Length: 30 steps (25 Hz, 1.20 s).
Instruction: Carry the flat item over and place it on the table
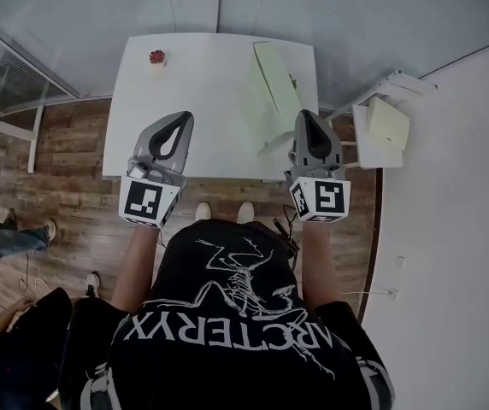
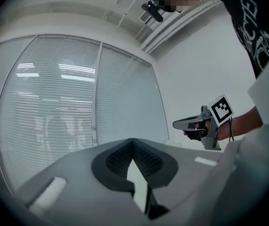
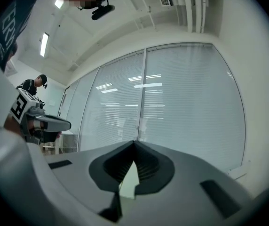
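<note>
You stood at the near edge of the white desk (image 1: 202,101) with both tools raised over it. Out on your left, your left hand-held gripper (image 1: 183,118) pointed toward the slatted glass wall (image 2: 68,102). Its jaws met at the tips with nothing clamped between them, only a pale sliver of background showing through the gap behind the tips. Further along, near the desk's far-left corner, a small red-topped thing (image 1: 156,56) sat alone, well apart from everything else. Moving right, the flat item (image 1: 276,77), pale green and long, lay on the right part of the desk, angled toward the far edge, with a fainter pale sheet (image 1: 260,114) just beside it. Your right hand-held gripper (image 1: 304,115) hovered by the item's near end, jaws closed tip to tip and holding nothing. Whether it touched the item, you could not tell from above. Past the desk's right edge, a pale box (image 1: 387,123) rested on a small white stand (image 1: 366,148).
</note>
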Available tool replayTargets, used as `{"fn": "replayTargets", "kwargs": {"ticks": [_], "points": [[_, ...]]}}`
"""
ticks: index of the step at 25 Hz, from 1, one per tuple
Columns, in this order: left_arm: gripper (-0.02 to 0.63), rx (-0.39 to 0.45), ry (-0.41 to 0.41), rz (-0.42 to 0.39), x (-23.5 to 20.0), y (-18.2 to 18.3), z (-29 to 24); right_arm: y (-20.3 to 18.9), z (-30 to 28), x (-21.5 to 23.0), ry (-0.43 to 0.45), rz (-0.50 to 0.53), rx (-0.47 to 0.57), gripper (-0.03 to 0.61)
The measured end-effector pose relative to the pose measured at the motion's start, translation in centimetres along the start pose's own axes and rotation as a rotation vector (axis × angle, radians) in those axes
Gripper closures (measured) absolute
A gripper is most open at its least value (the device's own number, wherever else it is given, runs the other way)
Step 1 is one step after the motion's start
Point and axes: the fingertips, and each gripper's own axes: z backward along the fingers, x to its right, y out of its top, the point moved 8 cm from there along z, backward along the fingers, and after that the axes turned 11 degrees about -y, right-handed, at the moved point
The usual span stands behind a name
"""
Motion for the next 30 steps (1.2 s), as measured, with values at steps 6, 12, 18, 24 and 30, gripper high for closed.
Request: {"fn": "replayTargets", "kwargs": {"ticks": [6,12,18,24,30], "points": [[0.604,-0.017,0.006,0.018,0.1,0.4,-0.2,0.3,-0.2,-0.1,0.002,0.005,-0.004,0.566],[0.604,0.016,0.010,-0.026,-0.1,0.2,-0.3,0.3,-0.4,-0.2,0.013,0.010,-0.002,0.566],[0.604,0.014,0.019,-0.024,-0.1,0.5,-0.8,0.5,-0.6,0.2,0.015,0.021,0.007,0.566],[0.604,0.022,0.014,-0.033,-0.6,0.7,-0.8,0.7,-0.6,0.2,0.005,0.023,0.021,0.566],[0.604,0.019,0.032,-0.041,-1.3,1.0,-1.2,0.7,-0.9,0.7,0.003,0.019,0.025,0.566]]}}
